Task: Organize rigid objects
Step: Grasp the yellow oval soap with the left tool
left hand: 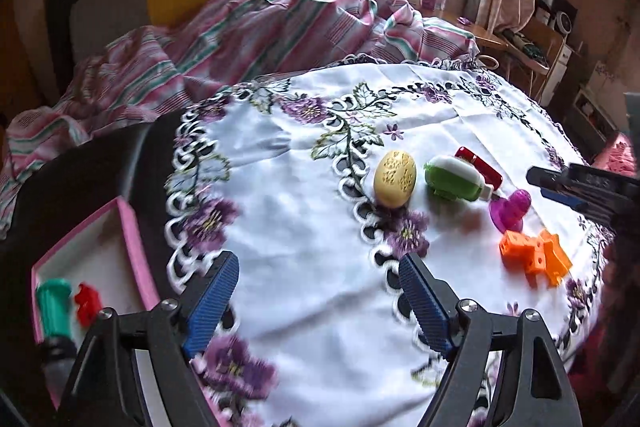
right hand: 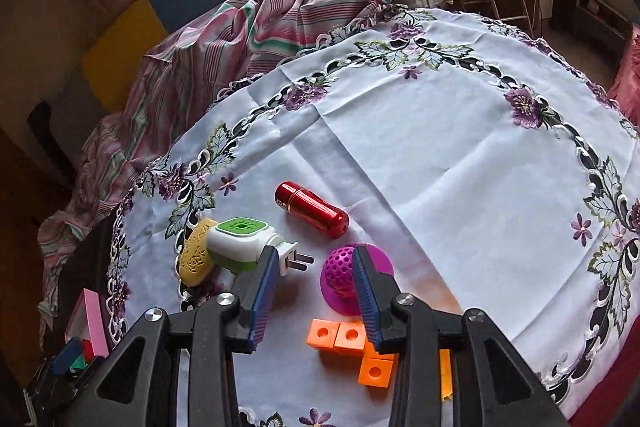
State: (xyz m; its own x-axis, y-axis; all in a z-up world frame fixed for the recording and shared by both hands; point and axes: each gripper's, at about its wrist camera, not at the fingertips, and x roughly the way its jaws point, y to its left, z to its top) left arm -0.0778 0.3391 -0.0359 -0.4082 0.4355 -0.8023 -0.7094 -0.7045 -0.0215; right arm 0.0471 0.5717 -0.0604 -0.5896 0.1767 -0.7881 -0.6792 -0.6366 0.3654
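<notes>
Orange block cluster (right hand: pixel 360 351) of joined cubes, each face holed, lies flat.

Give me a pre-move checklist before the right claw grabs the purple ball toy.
1. Right claw open: ok.
2. Right claw holds nothing: ok.
3. Purple ball toy lined up between its fingers: cannot tell; it sits by the right finger.
4. Orange blocks out of the way: not ok, they lie close to the toy.
5. Pink box has room: ok, only two items visible.
6. Left claw open, away from toy: ok.
</notes>
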